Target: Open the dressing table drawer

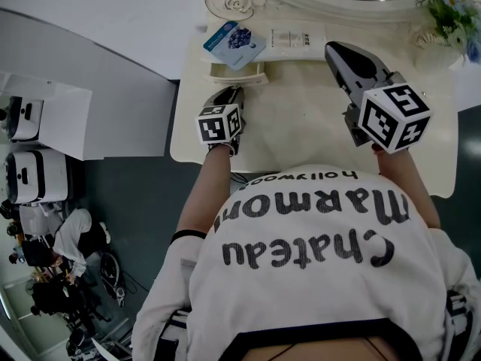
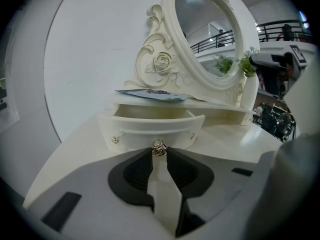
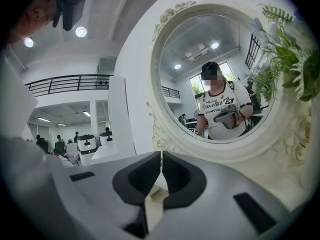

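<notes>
**A:** Where is the drawer to be found, and how is the pull best made?

**B:** The drawer (image 2: 150,126) is seen straight ahead of the left gripper (image 2: 160,153). It is already drawn partway out from under the shelf, so its pale inside is exposed. Its small rose-shaped knob (image 2: 159,147) is caught at the very tips of the jaws. The pull is best made straight back along the drawer's own line, level and without twist. Only the tips are on the knob, so a sideways tug would likely let it slip free.

**A:** So the left gripper is closed on something?

**B:** Yes, its jaws are clamped on the knob, one pad pressed to each side, and a narrow gap is left behind the tips. Nothing else is touched by it; the table top (image 1: 301,119) lies just beneath the jaws.

**A:** And the right gripper?

**B:** The right gripper (image 3: 160,156) is held apart from the drawer, off to the right of the left one and above the table top. Its jaws are brought together and nothing is held between them. It is pointed at the oval mirror (image 3: 215,74), with a plant (image 3: 285,49) up to its right. A blue card (image 2: 150,94) is laid on the shelf above the drawer — beyond the left jaws and untouched.
</notes>
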`<action>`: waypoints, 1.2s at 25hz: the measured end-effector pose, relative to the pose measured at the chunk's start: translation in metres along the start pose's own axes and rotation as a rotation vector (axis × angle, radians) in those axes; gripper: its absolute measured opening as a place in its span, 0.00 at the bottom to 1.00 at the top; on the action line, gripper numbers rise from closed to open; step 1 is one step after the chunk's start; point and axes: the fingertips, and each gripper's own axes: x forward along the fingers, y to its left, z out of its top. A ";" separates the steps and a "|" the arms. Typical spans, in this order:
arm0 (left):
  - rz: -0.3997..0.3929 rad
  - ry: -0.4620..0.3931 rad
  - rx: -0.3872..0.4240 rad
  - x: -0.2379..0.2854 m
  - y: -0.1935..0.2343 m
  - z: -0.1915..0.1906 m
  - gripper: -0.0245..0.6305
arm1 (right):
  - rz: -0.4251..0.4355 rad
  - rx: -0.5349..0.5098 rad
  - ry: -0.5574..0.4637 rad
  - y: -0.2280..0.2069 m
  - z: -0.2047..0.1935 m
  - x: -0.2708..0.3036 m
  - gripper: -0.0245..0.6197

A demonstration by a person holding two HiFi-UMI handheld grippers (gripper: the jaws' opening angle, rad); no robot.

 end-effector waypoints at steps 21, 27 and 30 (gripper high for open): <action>-0.006 0.008 0.020 -0.004 -0.003 -0.004 0.20 | 0.001 -0.004 -0.008 0.003 0.002 -0.002 0.08; -0.009 0.011 0.028 -0.005 -0.004 -0.006 0.19 | 0.006 -0.011 -0.009 0.005 0.003 -0.002 0.08; -0.010 0.017 0.035 -0.006 -0.004 -0.007 0.19 | 0.010 -0.012 -0.009 0.007 0.004 -0.002 0.08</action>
